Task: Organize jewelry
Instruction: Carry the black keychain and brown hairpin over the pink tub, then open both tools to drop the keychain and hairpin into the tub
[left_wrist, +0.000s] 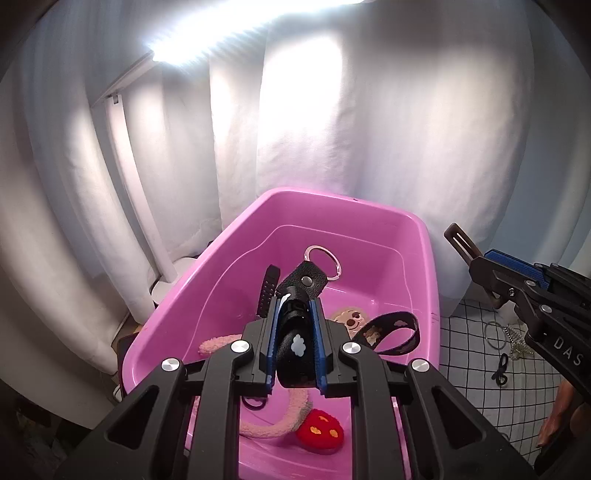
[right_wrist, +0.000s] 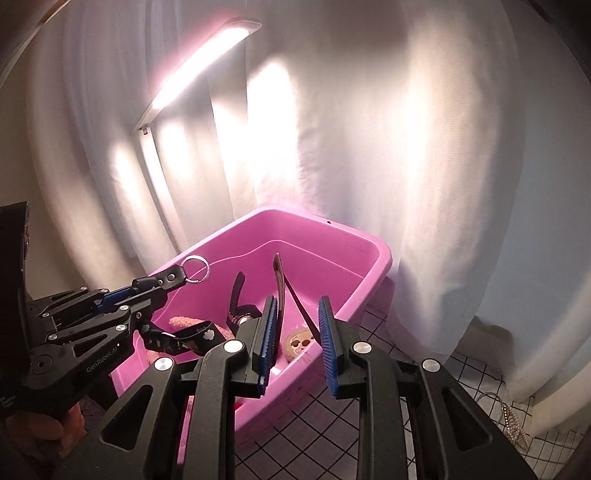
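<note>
Looking along the left gripper (left_wrist: 295, 343), its blue pads are pressed onto a black strap keychain (left_wrist: 295, 332) printed with white clouds; the leather tab and steel split ring (left_wrist: 322, 261) stick out past the fingertips, held above the pink plastic bin (left_wrist: 369, 236). Inside the bin lie a pink fuzzy band (left_wrist: 266, 430), a red plush piece (left_wrist: 320, 432), a small bear-face charm (left_wrist: 349, 320) and the strap's loose loop. To the right, on the black-gridded white cloth of the table (left_wrist: 476, 369), rest a thin bangle (left_wrist: 495, 335), a beaded chain (left_wrist: 517, 345) and a small black hair tie (left_wrist: 500, 369), well apart from the bin.

From the right wrist, the right gripper (right_wrist: 297, 347) is spread wide with nothing between its pads, hovering over the bin's near rim. A brown strap (right_wrist: 282, 291) stands up beyond its fingertips; whether it hangs on the gripper or leans in the bin I cannot tell.

The step in hand looks like dropping the keychain into the bin. The next move likely calls for lowering a little and parting the left pads so the ring and loop fall inside the walls, then reaching for the items on the cloth.
</note>
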